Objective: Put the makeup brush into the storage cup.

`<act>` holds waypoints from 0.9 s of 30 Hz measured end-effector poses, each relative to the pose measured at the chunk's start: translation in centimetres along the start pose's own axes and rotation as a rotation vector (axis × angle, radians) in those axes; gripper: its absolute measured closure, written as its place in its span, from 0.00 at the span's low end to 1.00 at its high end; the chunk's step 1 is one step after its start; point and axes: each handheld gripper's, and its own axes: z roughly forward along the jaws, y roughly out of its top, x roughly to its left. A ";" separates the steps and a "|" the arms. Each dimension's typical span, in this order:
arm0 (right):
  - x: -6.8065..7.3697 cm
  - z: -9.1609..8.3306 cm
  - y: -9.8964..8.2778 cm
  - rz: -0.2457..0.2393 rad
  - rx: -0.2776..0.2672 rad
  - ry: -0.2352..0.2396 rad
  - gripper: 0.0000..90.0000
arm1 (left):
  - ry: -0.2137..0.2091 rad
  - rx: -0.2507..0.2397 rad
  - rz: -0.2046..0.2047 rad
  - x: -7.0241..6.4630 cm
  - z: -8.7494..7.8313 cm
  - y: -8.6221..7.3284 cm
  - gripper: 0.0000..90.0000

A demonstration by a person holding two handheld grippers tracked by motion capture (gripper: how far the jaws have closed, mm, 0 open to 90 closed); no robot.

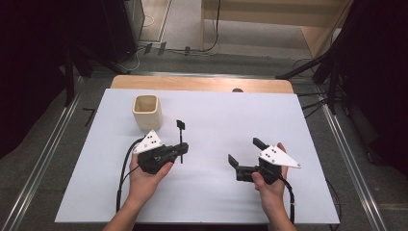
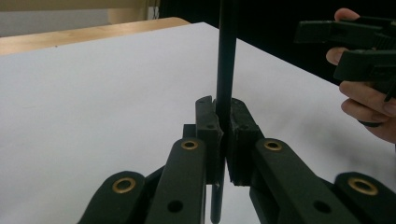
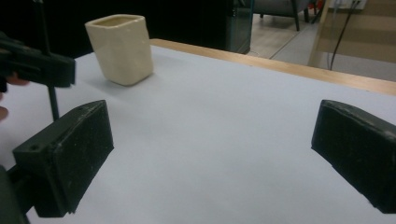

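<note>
A thin black rod (image 1: 181, 140) with a small flat head stands upright, and my left gripper (image 1: 183, 149) is shut on its lower part. In the left gripper view the rod (image 2: 226, 60) rises between the closed pads of that gripper (image 2: 224, 135). A cream square cup (image 1: 146, 111) stands upright just behind the left hand and looks empty; it also appears in the right gripper view (image 3: 120, 49). My right gripper (image 1: 246, 151) hovers over the white sheet to the right, open wide, with nothing between its jaws (image 3: 210, 154).
A white sheet (image 1: 216, 192) covers the table, with a wooden strip (image 1: 202, 83) along its far edge. Metal rails (image 1: 45, 154) run down both sides. Stands and cables lie on the floor beyond the table.
</note>
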 end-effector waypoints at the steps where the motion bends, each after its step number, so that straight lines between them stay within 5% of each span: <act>1: -0.3 -0.2 -0.2 -0.001 0.001 -0.007 0.00 | 0.004 -0.003 -0.003 0.1 -0.1 0.0 0.96; 10: -2.9 -2.3 -1.3 -0.015 0.002 -0.069 0.00 | 0.027 -0.028 -0.024 1.3 -1.0 0.2 0.96; 27: -7.0 -5.8 -3.9 -0.003 0.008 -0.112 0.00 | 0.086 -0.083 -0.050 3.6 -3.1 2.1 0.96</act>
